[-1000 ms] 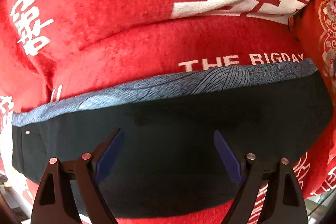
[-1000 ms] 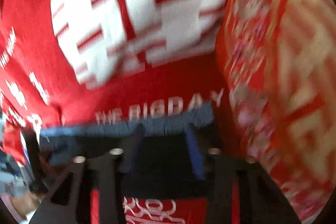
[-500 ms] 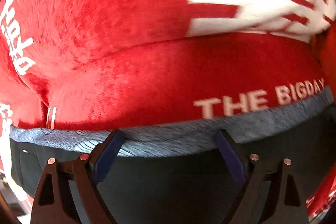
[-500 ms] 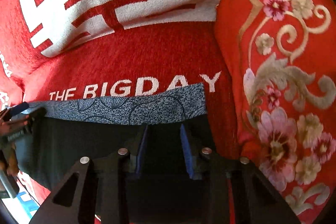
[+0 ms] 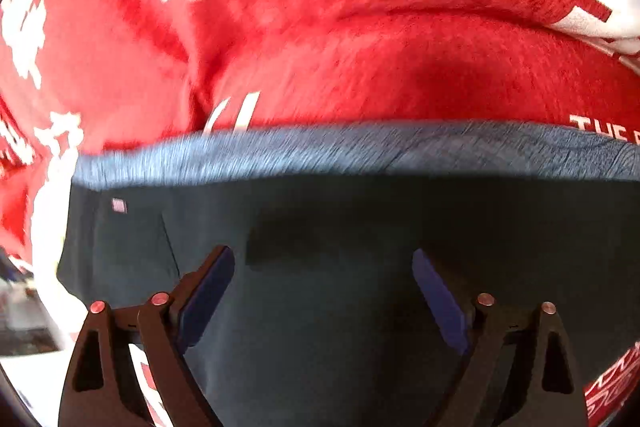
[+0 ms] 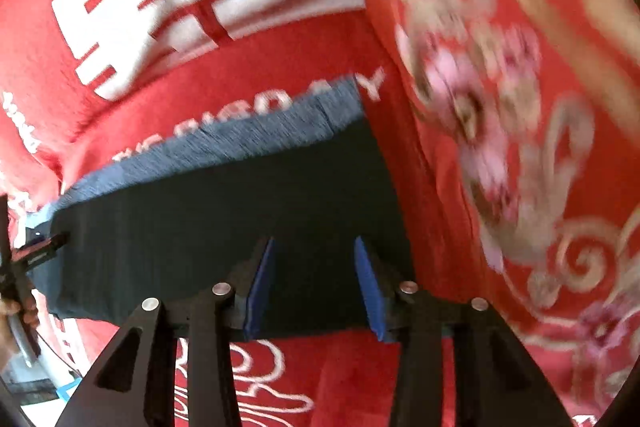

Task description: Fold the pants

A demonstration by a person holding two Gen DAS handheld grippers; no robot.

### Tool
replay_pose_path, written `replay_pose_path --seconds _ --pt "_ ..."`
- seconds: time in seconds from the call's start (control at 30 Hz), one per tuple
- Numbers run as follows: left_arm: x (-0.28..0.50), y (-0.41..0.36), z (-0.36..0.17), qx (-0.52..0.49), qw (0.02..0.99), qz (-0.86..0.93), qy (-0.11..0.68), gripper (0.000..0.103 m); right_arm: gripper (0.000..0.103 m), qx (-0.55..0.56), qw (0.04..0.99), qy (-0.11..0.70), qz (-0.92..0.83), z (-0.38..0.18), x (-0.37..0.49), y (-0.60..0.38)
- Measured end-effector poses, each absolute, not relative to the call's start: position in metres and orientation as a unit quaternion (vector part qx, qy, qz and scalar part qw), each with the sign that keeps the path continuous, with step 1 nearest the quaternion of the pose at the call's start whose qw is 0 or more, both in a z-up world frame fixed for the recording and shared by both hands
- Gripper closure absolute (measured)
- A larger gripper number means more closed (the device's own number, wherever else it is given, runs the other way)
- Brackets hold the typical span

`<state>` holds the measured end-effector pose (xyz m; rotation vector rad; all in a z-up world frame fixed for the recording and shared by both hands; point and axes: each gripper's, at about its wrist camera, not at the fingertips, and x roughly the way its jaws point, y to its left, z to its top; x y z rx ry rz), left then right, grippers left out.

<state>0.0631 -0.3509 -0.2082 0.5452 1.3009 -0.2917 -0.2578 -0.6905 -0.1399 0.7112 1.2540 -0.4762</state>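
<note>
Pants (image 5: 328,267), dark with a blue patterned band (image 5: 360,151) along the far edge, lie as a flat folded rectangle on a red plush blanket (image 5: 400,67) printed with white lettering. The left gripper (image 5: 323,279) hangs over the near left part of them, jaws spread wide with nothing between the blue pads. The right gripper (image 6: 315,279) sits above the near right edge, jaws narrower yet apart, also holding nothing. An embroidered red cushion (image 6: 520,147) crowds the right side, just beside the cloth. To my eye the fold looks close to finished, both tools poised low as if to smooth or take the near edge.
</note>
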Motion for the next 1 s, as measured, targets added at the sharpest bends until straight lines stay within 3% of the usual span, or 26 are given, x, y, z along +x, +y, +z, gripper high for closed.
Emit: replay_pose_path --seconds 0.17,0.5,1.0 --pt "0.056 -0.327 -0.207 0.231 0.755 -0.132 0.6 0.001 0.058 0.299 0.733 0.569 -0.223 -0.129 -0.257 -0.676" --pt "0.041 -0.297 -0.186 0.233 0.747 -0.137 0.608 0.002 0.058 0.505 0.683 0.521 -0.083 -0.146 -0.269 -0.6" --pt "0.016 -0.323 -0.201 0.228 0.74 -0.163 0.612 0.001 0.059 0.612 0.63 0.426 -0.217 -0.19 -0.289 -0.645"
